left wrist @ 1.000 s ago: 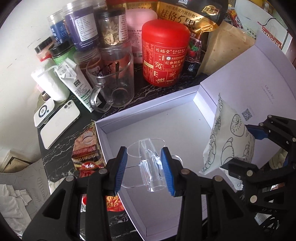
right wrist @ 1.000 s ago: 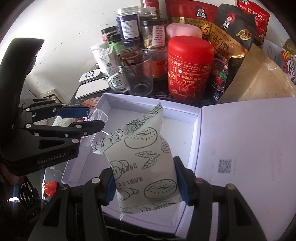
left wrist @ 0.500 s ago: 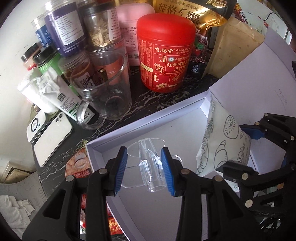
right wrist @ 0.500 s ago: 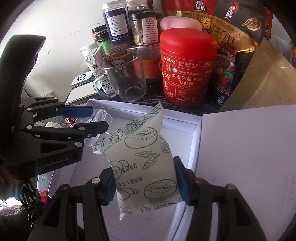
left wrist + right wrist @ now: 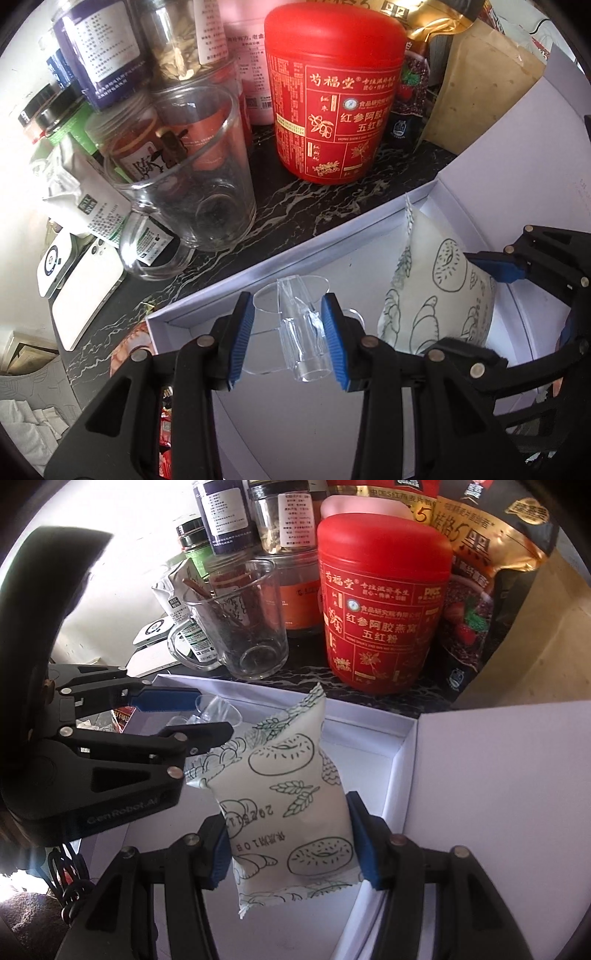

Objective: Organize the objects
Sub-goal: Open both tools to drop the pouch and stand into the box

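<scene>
My left gripper point(image 5: 290, 339) is shut on a clear plastic stand point(image 5: 295, 332) and holds it over the near left part of an open white box point(image 5: 295, 424). My right gripper point(image 5: 290, 845) is shut on a white bread packet point(image 5: 291, 794) printed with pastry drawings, held upright over the box point(image 5: 369, 738) toward its far side. In the left wrist view the packet point(image 5: 439, 295) and right gripper point(image 5: 517, 295) show to the right. In the right wrist view the left gripper point(image 5: 177, 716) with the stand point(image 5: 214, 710) shows to the left.
Behind the box stand a red canister point(image 5: 332, 99), a glass mug point(image 5: 192, 184), several jars point(image 5: 110, 48), snack bags point(image 5: 491, 554) and a brown paper bag point(image 5: 480, 92). The box lid point(image 5: 498, 812) stands open on the right. A white phone point(image 5: 85, 288) lies left.
Both grippers have moved forward toward the back of the box and the jars, still holding the stand and the packet.
</scene>
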Available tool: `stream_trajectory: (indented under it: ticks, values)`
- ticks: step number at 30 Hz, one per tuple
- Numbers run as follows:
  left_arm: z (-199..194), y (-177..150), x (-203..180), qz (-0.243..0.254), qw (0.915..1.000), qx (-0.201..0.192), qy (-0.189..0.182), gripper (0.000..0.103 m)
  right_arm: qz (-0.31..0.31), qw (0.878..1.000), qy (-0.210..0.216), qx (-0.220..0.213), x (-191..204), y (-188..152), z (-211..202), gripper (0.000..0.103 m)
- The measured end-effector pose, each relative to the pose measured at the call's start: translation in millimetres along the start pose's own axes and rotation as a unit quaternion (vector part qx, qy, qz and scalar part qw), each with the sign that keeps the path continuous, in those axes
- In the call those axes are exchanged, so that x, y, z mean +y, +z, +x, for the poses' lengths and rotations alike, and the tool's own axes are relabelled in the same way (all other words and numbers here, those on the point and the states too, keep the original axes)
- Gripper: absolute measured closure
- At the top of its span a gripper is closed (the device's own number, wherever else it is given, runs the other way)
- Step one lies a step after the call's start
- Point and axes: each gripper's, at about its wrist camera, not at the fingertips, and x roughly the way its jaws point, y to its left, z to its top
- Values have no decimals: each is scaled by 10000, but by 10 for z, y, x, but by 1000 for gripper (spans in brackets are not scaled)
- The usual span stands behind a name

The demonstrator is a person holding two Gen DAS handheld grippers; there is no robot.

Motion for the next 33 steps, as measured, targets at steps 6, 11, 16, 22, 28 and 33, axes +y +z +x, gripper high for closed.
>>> stream_trajectory:
  ticks: [6,11,16,22,28,33]
  values:
    - [68,-7,16,-32,10000,10,16,67,-150,9998,-113,12,54,16,71,47]
    - [101,-21,25,-106,9999,28,84,67,-213,9995,-213,17,92,17,104,47]
    - [123,-31,28,-162,9997,73,184,67,-262,9993,-263,64,132,20,135,46]
    - [74,-51,61,-342,9992,40,190,67,-318,9993,-190,32,185,35,90,46]
    - [-94,-77,86,-429,9987,-29,255,67,-217,9995,-224,56,207,44,-7,46]
    - [-328,-100,93,-485,9981,-152,343,67,-165,9994,-316,-49,233,49,-211,46]
